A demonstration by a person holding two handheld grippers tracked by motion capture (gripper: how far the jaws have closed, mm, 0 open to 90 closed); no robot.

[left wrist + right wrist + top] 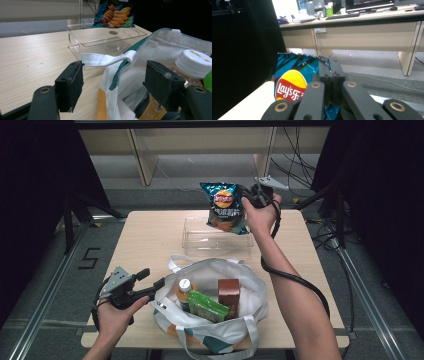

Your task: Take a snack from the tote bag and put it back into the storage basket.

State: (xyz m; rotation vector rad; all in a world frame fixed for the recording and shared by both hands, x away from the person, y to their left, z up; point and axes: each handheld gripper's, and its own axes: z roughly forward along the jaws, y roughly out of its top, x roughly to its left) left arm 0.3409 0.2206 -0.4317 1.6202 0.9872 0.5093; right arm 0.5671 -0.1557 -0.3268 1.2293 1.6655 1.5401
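A blue bag of crisps hangs above the clear plastic tray, held by its top right corner in my right gripper, which is shut on it. In the right gripper view the jaws pinch the bag's crimped edge. My left gripper stands open at the left rim of the white tote bag. In the left gripper view its pads straddle the bag's rim and strap without pressing on them. Inside the tote are a white-capped bottle, a green packet and a brown box.
The wooden table ends near the tote at the front. Behind it are a floor strip, desk legs and loose cables. Dark curtains close both sides.
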